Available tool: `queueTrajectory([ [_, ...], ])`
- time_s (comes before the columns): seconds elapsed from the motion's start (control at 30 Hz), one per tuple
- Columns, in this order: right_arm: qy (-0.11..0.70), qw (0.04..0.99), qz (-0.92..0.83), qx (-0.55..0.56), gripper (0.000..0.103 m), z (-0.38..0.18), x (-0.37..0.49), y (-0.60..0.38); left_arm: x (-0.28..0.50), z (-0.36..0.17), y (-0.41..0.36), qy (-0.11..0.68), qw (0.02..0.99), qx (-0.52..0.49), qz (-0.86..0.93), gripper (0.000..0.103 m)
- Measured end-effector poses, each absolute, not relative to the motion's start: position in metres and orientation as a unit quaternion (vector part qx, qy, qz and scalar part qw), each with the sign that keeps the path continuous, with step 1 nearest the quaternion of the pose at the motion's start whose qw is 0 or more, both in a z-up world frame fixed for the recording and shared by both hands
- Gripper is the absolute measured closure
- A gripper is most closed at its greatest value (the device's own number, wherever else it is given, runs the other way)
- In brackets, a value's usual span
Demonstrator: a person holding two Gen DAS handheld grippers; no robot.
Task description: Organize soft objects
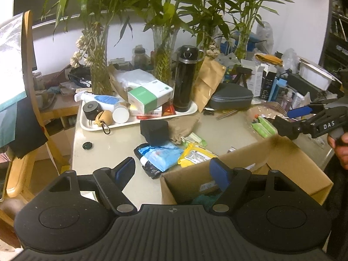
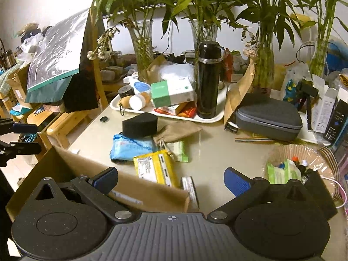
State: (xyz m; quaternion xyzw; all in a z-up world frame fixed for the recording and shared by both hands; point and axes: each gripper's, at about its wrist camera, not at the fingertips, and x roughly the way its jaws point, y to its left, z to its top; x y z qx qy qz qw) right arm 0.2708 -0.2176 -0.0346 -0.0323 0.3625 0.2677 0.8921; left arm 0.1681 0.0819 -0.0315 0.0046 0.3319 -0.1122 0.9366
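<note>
A black sponge (image 1: 154,131) (image 2: 140,124), a blue wipes pack (image 1: 162,154) (image 2: 130,146), a yellow pack (image 1: 196,154) (image 2: 155,167), a tan drawstring pouch (image 1: 183,127) (image 2: 177,131) and a green pack (image 2: 178,150) lie on the beige table. An open cardboard box (image 1: 256,158) (image 2: 87,169) stands near me, with something teal (image 1: 203,200) inside. My left gripper (image 1: 173,170) is open and empty above the box's left corner. My right gripper (image 2: 170,180) is open and empty above the box's far edge; it also shows in the left wrist view (image 1: 291,117).
A white tray (image 1: 139,121) (image 2: 165,114) holds a black flask (image 1: 184,78) (image 2: 207,79), boxes and bottles. A grey zip case (image 1: 231,95) (image 2: 268,116), glass vases with plants (image 2: 141,50), a basket of small items (image 2: 289,169) and a wooden chair (image 1: 28,108) surround the table.
</note>
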Motion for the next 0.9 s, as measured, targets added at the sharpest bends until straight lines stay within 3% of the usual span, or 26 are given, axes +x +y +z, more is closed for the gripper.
queueTrajectory([
  [0.6, 0.358, 0.886, 0.292, -0.033, 0.0, -0.053, 0.333, -0.215, 0.244, -0.06, 0.1, 0.322, 0.934, 0.02, -0.156, 0.028],
  [0.9, 0.364, 0.887, 0.283, -0.022, 0.0, -0.062, 0.365, -0.216, 0.299, -0.095, 0.099, 0.352, 0.925, 0.054, -0.132, 0.028],
])
